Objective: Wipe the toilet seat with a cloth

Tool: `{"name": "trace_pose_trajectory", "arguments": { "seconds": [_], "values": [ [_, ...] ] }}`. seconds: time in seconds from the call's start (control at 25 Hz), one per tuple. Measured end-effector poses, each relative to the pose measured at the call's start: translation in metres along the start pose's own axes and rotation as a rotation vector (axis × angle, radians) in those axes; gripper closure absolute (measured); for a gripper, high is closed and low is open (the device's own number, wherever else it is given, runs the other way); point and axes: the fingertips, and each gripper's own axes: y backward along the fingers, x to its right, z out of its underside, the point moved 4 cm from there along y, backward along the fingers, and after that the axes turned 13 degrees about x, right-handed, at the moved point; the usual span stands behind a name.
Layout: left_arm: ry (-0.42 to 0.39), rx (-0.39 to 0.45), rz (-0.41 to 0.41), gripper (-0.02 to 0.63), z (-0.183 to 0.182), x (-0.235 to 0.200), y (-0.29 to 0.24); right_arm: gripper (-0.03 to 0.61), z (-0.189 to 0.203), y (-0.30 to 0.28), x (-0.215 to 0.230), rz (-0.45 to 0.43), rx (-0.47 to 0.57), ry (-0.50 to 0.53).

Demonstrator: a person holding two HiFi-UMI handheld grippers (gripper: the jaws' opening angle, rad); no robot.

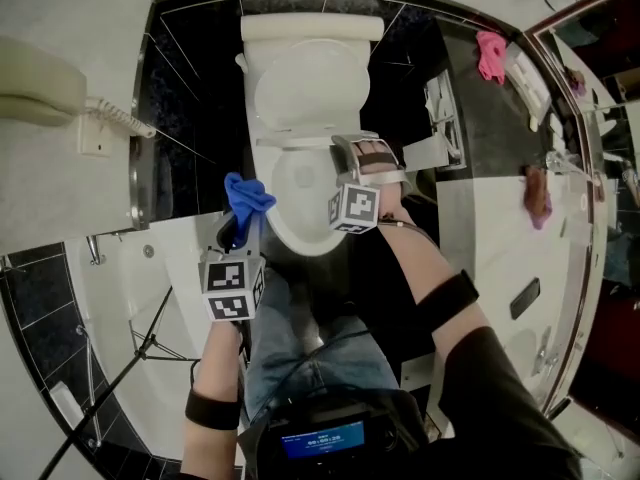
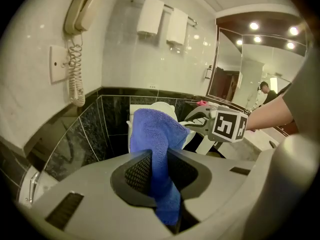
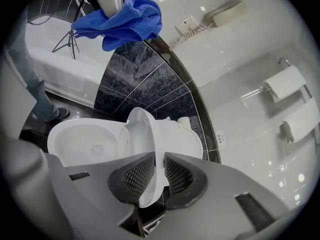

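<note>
The white toilet (image 1: 305,203) stands against the black tiled wall, its bowl (image 3: 82,141) uncovered. Its raised toilet seat (image 1: 300,93) tilts up toward the tank (image 1: 312,26). My right gripper (image 1: 352,151) is shut on the seat's right edge; in the right gripper view the thin white seat (image 3: 140,149) stands on edge, pinched between the pads of my right gripper (image 3: 154,176). My left gripper (image 1: 238,226) hovers left of the bowl, shut on a blue cloth (image 1: 248,198). In the left gripper view the cloth (image 2: 152,134) rises from my left gripper (image 2: 159,171).
A wall phone (image 1: 40,93) with a coiled cord hangs at the left. A bathtub (image 1: 130,278) and a tripod (image 1: 140,353) stand lower left. A counter (image 1: 500,248) with a pink cloth (image 1: 490,56) runs along the right. The person's legs (image 1: 300,338) stand before the bowl.
</note>
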Motion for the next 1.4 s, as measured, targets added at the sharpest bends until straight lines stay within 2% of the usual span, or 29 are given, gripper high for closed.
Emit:
{"name": "trace_pose_trajectory", "arguments": {
  "seconds": [0.2, 0.52, 1.04, 1.4],
  "values": [
    [0.032, 0.015, -0.077, 0.534, 0.043, 0.029, 0.012, 0.492, -0.005, 0.024, -0.044, 0.060, 0.058, 0.032],
    [0.033, 0.010, -0.126, 0.534, 0.104, 0.067, 0.040, 0.491, -0.003, 0.057, -0.143, 0.068, 0.121, 0.065],
    [0.025, -0.003, -0.157, 0.534, 0.224, 0.080, 0.024, 0.477, 0.011, 0.066, -0.291, 0.102, 0.207, 0.091],
    [0.039, -0.034, -0.170, 0.534, 0.288, 0.073, 0.006, 0.462, 0.028, 0.052, -0.368, 0.061, 0.221, 0.101]
  ]
}}
